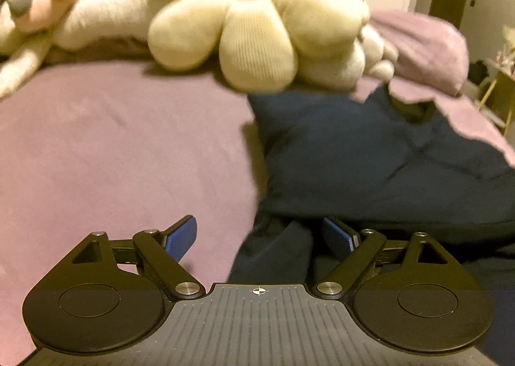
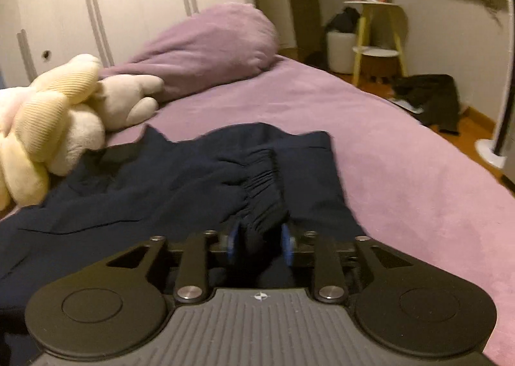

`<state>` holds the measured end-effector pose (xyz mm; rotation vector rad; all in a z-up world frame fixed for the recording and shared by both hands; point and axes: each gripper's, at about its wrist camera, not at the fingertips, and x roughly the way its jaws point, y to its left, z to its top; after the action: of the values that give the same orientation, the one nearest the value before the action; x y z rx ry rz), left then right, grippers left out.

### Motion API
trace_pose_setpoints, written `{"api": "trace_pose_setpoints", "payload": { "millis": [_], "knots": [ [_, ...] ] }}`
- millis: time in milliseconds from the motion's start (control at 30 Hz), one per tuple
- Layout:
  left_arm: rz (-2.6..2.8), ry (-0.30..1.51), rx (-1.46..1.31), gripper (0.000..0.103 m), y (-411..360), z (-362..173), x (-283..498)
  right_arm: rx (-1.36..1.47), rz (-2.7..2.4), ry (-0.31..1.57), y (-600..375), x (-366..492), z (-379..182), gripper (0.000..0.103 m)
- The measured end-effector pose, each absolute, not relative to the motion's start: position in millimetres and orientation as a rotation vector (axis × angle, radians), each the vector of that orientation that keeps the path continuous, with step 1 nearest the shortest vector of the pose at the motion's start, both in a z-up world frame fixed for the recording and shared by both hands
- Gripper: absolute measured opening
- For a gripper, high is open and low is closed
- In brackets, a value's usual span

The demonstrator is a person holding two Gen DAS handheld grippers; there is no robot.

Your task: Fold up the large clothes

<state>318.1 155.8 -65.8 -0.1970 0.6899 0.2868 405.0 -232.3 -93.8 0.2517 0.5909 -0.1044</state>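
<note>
A dark navy garment [image 1: 370, 156] lies crumpled on the purple bed [image 1: 112, 147]. My left gripper [image 1: 259, 237] is open, jaws wide apart, low over the garment's near left edge, with a fold of navy cloth between the blue pads but not pinched. In the right wrist view the same garment [image 2: 161, 179] spreads to the left and ahead. My right gripper [image 2: 261, 242] is shut on its gathered, elasticated part [image 2: 262, 179], which bunches up between the blue pads.
Cream plush toys [image 1: 251, 34] lie at the far side of the bed, touching the garment's far edge, also seen in the right wrist view [image 2: 48, 127]. A purple pillow [image 2: 212, 44] lies beyond. A yellow side table [image 2: 376, 41] and dark clothes [image 2: 431, 98] are on the floor to the right.
</note>
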Motion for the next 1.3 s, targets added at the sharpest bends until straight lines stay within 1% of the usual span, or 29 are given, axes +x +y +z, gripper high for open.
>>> {"api": "trace_pose_setpoints", "payload": {
  "millis": [67, 133, 267, 333, 400, 467, 567, 633, 733, 767, 800, 833, 867, 933, 967, 1067, 1133, 1233, 1300],
  "knots": [
    [0.292, 0.634, -0.205, 0.094, 153.1, -53.8, 319.4, 0.239, -0.159, 0.531, -233.1, 395.1, -85.2, 0.033],
    [0.261, 0.63, -0.21, 0.094, 143.8, -48.4, 336.9, 0.231, -0.151, 0.48, -229.4, 386.6, -80.0, 0.034],
    [0.211, 0.676, -0.2, 0.094, 120.3, -66.3, 375.4, 0.173, 0.027, 0.541, -185.6, 406.3, -85.1, 0.033],
    [0.233, 0.721, -0.146, 0.094, 111.1, -82.5, 387.6, 0.127, 0.112, 0.575, -160.9, 415.0, -94.9, 0.029],
    [0.229, 0.715, -0.095, 0.096, 105.6, -94.4, 387.5, 0.053, 0.129, 0.627, -143.4, 423.5, -114.5, 0.028],
    [0.215, 0.702, -0.058, 0.102, 105.1, -104.7, 383.6, 0.036, 0.112, 0.684, -146.3, 425.4, -135.6, 0.026],
    [0.195, 0.709, -0.113, 0.103, 118.8, -111.9, 379.0, 0.028, 0.137, 0.638, -155.8, 409.9, -141.9, 0.025],
    [0.191, 0.727, -0.178, 0.103, 128.6, -112.3, 377.0, 0.056, 0.146, 0.64, -163.8, 401.1, -137.7, 0.025],
    [0.201, 0.739, -0.221, 0.103, 134.3, -112.8, 374.7, 0.238, 0.163, 0.647, -190.4, 386.0, -126.6, 0.026],
    [0.206, 0.743, -0.232, 0.103, 134.2, -112.0, 373.4, 0.333, 0.157, 0.654, -203.6, 380.1, -123.1, 0.029],
    [0.212, 0.748, -0.243, 0.103, 134.2, -111.7, 372.8, 0.407, 0.131, 0.665, -213.9, 376.1, -120.9, 0.044],
    [0.22, 0.752, -0.249, 0.103, 133.7, -111.6, 372.5, 0.475, 0.095, 0.673, -226.2, 370.2, -121.2, 0.057],
    [0.228, 0.754, -0.252, 0.103, 132.6, -110.9, 371.9, 0.55, 0.077, 0.673, -238.8, 363.5, -123.7, 0.058],
    [0.241, 0.765, -0.256, 0.103, 130.2, -109.8, 371.5, 0.684, 0.094, 0.697, -256.4, 362.3, -132.5, 0.058],
    [0.245, 0.767, -0.257, 0.103, 129.3, -108.6, 370.9, 0.76, 0.1, 0.718, -263.1, 365.9, -138.1, 0.057],
    [0.247, 0.772, -0.243, 0.103, 126.4, -105.9, 371.5, 0.91, 0.103, 0.733, -271.7, 381.7, -145.7, 0.049],
    [0.243, 0.776, -0.225, 0.103, 125.3, -105.5, 375.1, 0.905, 0.064, 0.755, -267.1, 398.5, -148.0, 0.028],
    [0.251, 0.777, -0.173, 0.103, 123.3, -105.0, 384.9, 0.836, 0.055, 0.772, -259.1, 413.3, -149.5, 0.021],
    [0.249, 0.781, -0.143, 0.103, 122.5, -105.8, 393.6, 0.825, 0.059, 0.767, -256.1, 421.5, -149.7, 0.021]
  ]
}}
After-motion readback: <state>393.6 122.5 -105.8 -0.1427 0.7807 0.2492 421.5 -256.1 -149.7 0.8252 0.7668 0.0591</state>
